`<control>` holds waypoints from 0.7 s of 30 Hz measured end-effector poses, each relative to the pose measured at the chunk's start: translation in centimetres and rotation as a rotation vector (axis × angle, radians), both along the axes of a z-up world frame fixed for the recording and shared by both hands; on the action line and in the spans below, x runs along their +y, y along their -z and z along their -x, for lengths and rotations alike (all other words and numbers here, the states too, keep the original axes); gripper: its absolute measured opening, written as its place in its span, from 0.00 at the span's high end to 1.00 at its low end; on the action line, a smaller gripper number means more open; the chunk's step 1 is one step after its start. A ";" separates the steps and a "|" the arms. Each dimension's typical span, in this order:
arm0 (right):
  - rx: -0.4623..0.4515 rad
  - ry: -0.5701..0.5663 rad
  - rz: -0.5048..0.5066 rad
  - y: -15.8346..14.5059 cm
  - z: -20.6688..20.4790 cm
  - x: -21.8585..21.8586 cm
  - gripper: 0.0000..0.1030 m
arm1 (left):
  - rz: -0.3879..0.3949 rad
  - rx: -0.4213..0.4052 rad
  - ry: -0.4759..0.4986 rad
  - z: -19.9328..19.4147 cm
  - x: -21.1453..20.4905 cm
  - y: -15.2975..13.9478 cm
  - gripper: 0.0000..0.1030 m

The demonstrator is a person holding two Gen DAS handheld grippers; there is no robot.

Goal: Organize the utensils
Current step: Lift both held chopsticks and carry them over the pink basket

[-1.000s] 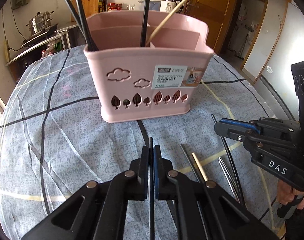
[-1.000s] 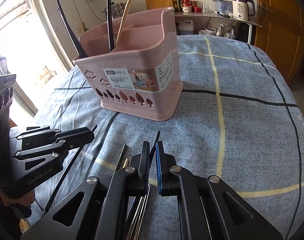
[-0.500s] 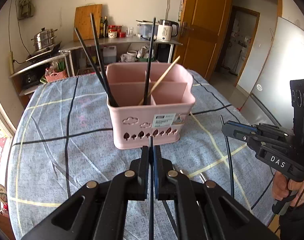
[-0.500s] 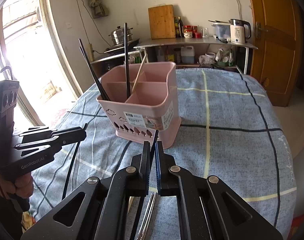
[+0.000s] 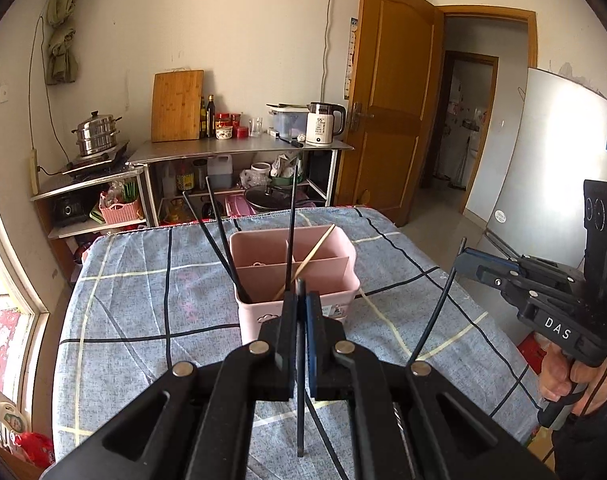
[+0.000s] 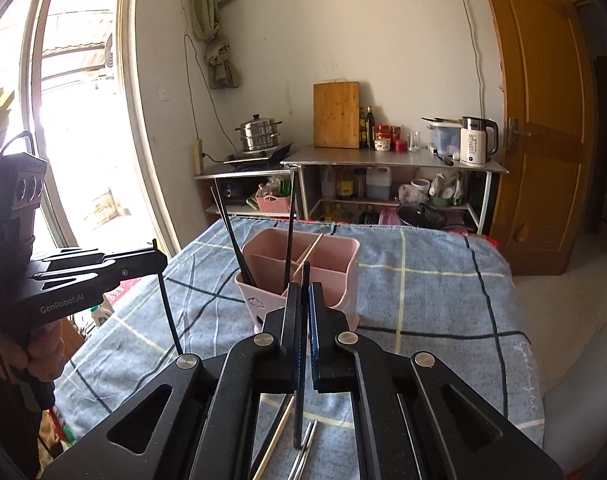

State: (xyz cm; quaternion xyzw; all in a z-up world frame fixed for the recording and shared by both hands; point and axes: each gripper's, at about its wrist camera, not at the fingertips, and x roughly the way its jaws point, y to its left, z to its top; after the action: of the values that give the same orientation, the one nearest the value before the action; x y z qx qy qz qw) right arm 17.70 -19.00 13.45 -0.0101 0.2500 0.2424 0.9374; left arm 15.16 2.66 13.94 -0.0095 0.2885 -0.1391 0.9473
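Chopsticks are pinched in both claws. Nearest in the left wrist view, the left claw (image 5: 301,308) is clamped on a black chopstick (image 5: 300,380) that hangs almost straight down between its jaws, clear of the cloth. In the right wrist view the right claw (image 6: 304,300) is likewise clamped on a dark chopstick (image 6: 301,360), its lower end above the counter (image 6: 443,300), which wears a blue-grey checked cloth. Below that claw a pale wooden chopstick (image 6: 273,438) and a pair of metal chopsticks (image 6: 305,452) lie on the cloth. Beyond both claws, in the middle of the counter, stands the pink utensil basket (image 5: 291,276), divided into compartments and already holding several black chopsticks and one wooden one, all leaning. Farther back, a steel shelf (image 5: 239,148) against the wall carries a cutting board (image 5: 177,106) and a white kettle (image 5: 323,124).
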 end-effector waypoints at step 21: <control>-0.055 -0.030 0.000 -2.7 -0.6 1.3 1.00 | 0.029 -0.023 0.020 -1.5 0.3 -3.4 0.96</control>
State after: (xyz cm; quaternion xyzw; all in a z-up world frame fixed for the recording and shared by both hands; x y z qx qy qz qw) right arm 18.33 -17.73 16.10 -0.0204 0.2239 0.2560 0.9402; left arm 16.64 2.93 17.39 -0.0186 0.2757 -0.1527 0.9488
